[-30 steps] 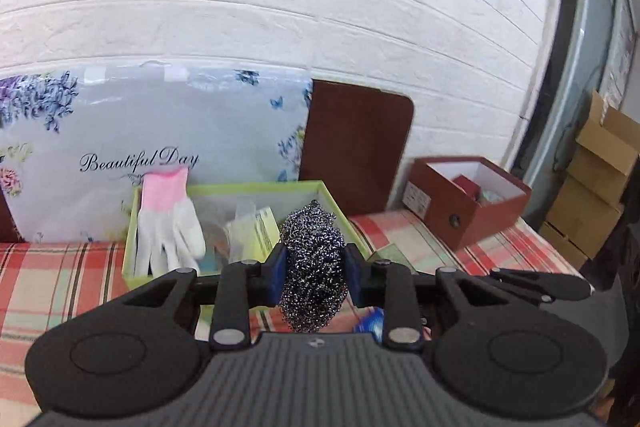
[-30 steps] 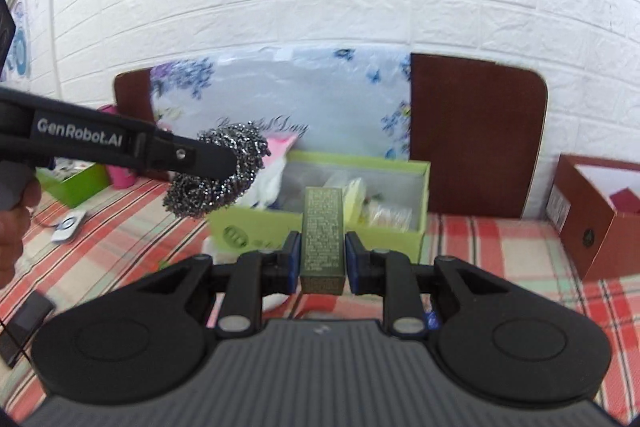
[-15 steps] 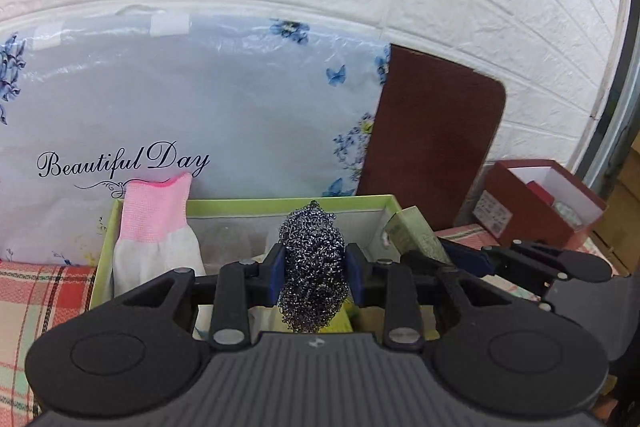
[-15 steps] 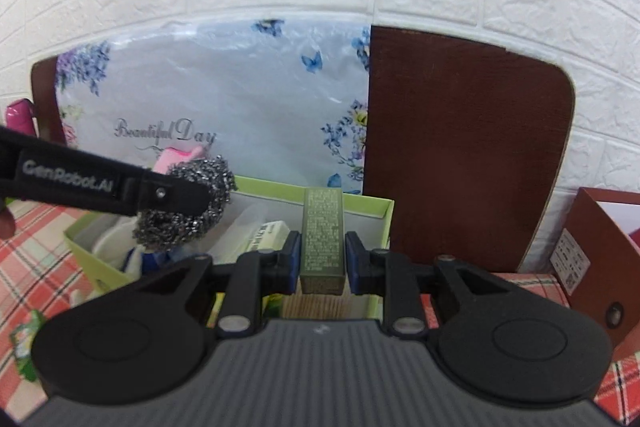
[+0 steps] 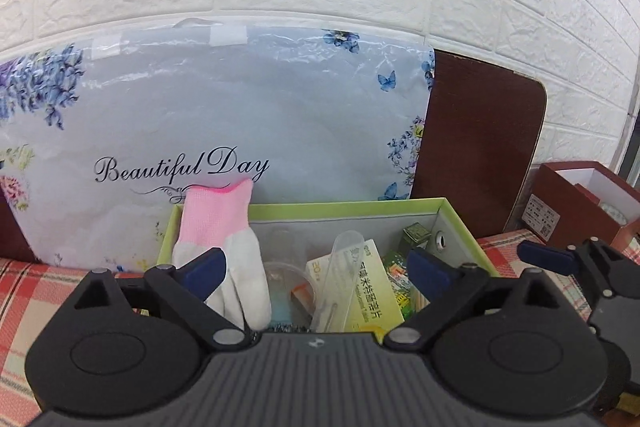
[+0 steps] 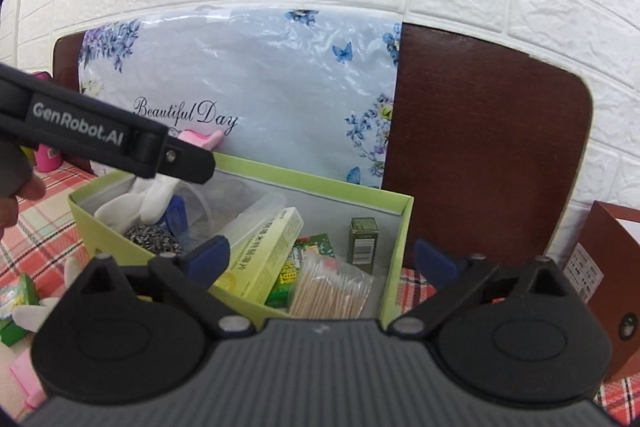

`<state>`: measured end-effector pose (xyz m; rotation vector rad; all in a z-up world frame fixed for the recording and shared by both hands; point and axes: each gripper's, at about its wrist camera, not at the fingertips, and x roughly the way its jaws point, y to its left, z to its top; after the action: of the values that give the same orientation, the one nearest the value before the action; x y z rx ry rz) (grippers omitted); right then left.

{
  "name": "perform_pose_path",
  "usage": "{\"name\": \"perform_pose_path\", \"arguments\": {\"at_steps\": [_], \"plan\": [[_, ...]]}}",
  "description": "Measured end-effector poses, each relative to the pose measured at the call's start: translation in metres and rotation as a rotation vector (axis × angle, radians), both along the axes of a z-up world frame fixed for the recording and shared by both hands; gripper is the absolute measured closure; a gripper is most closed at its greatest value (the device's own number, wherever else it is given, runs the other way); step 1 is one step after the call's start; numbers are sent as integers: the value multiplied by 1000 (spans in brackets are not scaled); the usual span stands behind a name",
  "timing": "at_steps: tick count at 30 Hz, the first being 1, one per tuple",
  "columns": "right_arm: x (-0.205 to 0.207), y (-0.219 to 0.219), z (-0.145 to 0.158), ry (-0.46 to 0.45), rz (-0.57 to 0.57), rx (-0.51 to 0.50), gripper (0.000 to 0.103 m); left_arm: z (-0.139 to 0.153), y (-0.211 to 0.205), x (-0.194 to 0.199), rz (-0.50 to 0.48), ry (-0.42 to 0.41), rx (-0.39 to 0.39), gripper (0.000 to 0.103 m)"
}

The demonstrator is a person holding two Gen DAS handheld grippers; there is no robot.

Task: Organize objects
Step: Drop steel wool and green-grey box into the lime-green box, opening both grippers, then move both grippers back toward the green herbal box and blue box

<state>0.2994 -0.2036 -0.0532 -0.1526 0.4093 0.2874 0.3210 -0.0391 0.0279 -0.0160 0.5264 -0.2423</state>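
Observation:
My left gripper (image 5: pixel 316 267) hangs over the lime-green box (image 5: pixel 348 207), its jaws opening wide with nothing gripped between them. The steel-wool scourer (image 6: pixel 154 239) lies inside the box at its left end, beside a white and pink glove (image 6: pixel 136 203). Over the box's (image 6: pixel 312 183) right end, my right gripper (image 6: pixel 322 261) also has its jaws opening and empty. The small dark-green carton (image 6: pixel 363 241) stands upright in the box's right corner. It also shows in the left wrist view as the carton (image 5: pixel 416 233).
The box also holds a yellow-green carton (image 6: pixel 264 251), a pack of cotton swabs (image 6: pixel 332 291) and clear plastic pieces. Behind it lean a floral bag (image 5: pixel 240 107) and a brown board (image 5: pixel 480 147). A red-brown box (image 5: pixel 580 203) stands at the right on the plaid cloth.
Both grippers moved forward and down over the green box and opened. The scourer dropped from the left one and the dark-green carton from the right one into the box.

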Motion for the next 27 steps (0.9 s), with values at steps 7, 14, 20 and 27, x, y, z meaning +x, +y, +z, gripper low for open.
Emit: {"name": "perform_pose_path", "arguments": {"at_steps": [7,14,20,27], "plan": [[-57,-11,30,-26,-44,80,0,25,5,-53,32,19,13,3],[-127,-15,40,-31,-50,128,0,33,14,-123,62,3,27,3],[-177,-11,27,1,-80,167,0,24,17,-163,80,-1,66,3],[-211,-5,7,56,-88,178,0,3,31,-191,124,43,47,3]]}}
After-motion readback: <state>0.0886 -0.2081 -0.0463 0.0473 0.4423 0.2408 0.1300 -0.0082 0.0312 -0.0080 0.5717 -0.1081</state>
